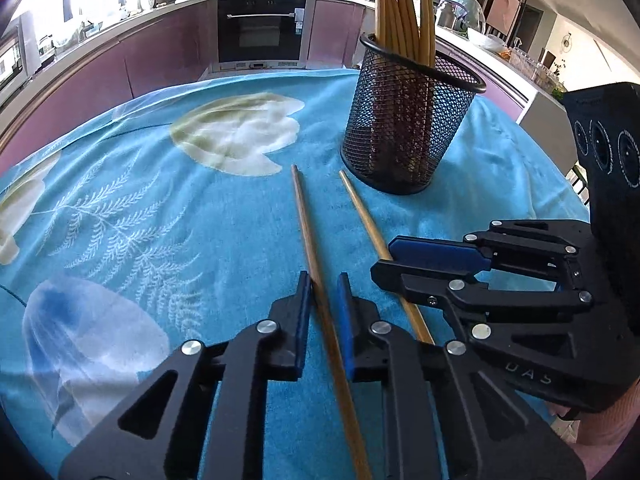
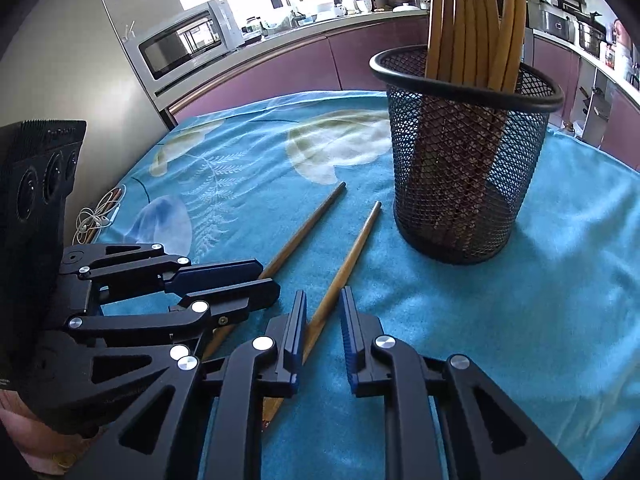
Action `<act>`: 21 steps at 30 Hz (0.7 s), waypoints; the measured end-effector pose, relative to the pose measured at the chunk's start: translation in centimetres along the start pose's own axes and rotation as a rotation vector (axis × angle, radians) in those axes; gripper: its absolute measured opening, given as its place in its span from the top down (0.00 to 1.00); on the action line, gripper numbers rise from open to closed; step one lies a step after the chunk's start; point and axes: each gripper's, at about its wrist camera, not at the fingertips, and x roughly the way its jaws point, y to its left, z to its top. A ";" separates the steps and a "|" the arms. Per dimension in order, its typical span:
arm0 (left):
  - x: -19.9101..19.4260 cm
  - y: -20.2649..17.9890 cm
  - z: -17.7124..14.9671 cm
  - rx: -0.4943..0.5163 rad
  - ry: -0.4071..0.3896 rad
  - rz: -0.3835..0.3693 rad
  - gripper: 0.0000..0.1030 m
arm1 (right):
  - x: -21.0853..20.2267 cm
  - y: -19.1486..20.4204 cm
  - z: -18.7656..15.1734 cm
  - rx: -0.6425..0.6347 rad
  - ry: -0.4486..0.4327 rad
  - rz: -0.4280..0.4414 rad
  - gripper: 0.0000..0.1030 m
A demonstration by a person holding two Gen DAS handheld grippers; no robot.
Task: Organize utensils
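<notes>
Two loose wooden chopsticks lie on the blue floral cloth [image 1: 140, 208]. My left gripper [image 1: 323, 280] is open, its jaws on either side of the left chopstick [image 1: 310, 236], low over the cloth. My right gripper [image 2: 323, 300] is open around the right chopstick [image 2: 352, 248]; it shows in the left wrist view [image 1: 432, 256] over that chopstick [image 1: 362, 212]. The left gripper shows in the right wrist view [image 2: 256, 284] over the left chopstick [image 2: 312, 216]. A black mesh holder [image 1: 404, 128] with several chopsticks stands just beyond, also in the right wrist view [image 2: 464, 152].
Purple kitchen cabinets and an oven [image 1: 262, 30] run behind the table. A microwave [image 2: 188, 40] sits on the counter. A coiled white cable [image 2: 98, 216] lies at the cloth's left edge. The cloth's far edge drops off behind the holder.
</notes>
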 end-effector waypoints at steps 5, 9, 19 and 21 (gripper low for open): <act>0.1 0.0 0.1 -0.020 -0.002 0.001 0.91 | 0.2 0.1 0.1 0.011 -0.002 -0.008 0.87; 0.0 0.1 0.0 -0.044 -0.007 -0.001 0.91 | 0.0 -0.6 0.1 0.050 -0.009 0.016 0.92; -1.4 0.7 -0.3 -0.076 -0.029 -0.022 0.92 | -1.7 -1.5 0.0 0.079 -0.034 0.063 0.95; -1.8 0.8 -0.2 -0.079 -0.038 -0.029 0.93 | -2.0 -1.7 0.0 0.082 -0.041 0.069 0.95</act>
